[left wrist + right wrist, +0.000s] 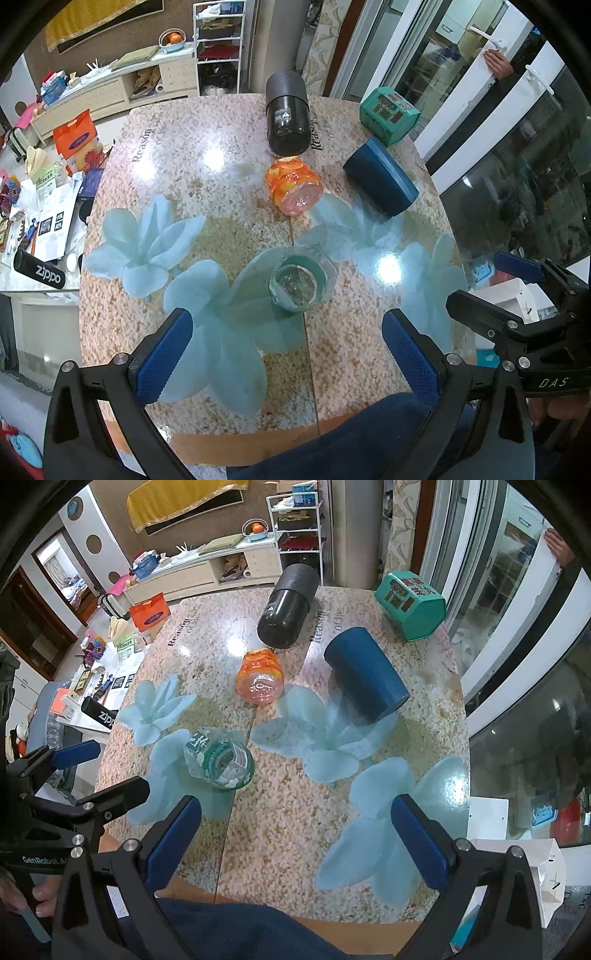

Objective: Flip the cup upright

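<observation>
Cups: four lie on their sides on the worktop (236, 122), and none stands upright. They are a clear cup (303, 280) with a green label, an orange cup (293, 184), a black cup (287, 114) and a blue cup (380, 181).
Which cup is meant: the task sentence does not say. The clear cup is the nearest to both claws.
Clear cup, place: near the middle of the worktop, on the seam that runs near to far, well apart from the other three.
Clear cup, long axis: roughly near to far, slanted a little. A round end faces the near edge, and I cannot tell whether that end is the mouth or the base.
Direction from left claw (288, 321): straight ahead, just past the fingertips and centred in the gap.
Direction from right claw (297, 801): ahead and off to the left, outside the gap. The blue cup lies further off, toward the far right.
Nearer claw: the left, in my judgement, as it is already lined up on the clear cup.
Left claw: spread wide, holding and touching nothing, hanging over the near edge.
Right claw: also spread wide and empty, just right of the left one.
What the turn calls for: probably a grip across the side wall, then a swing of the far end upward.
</observation>
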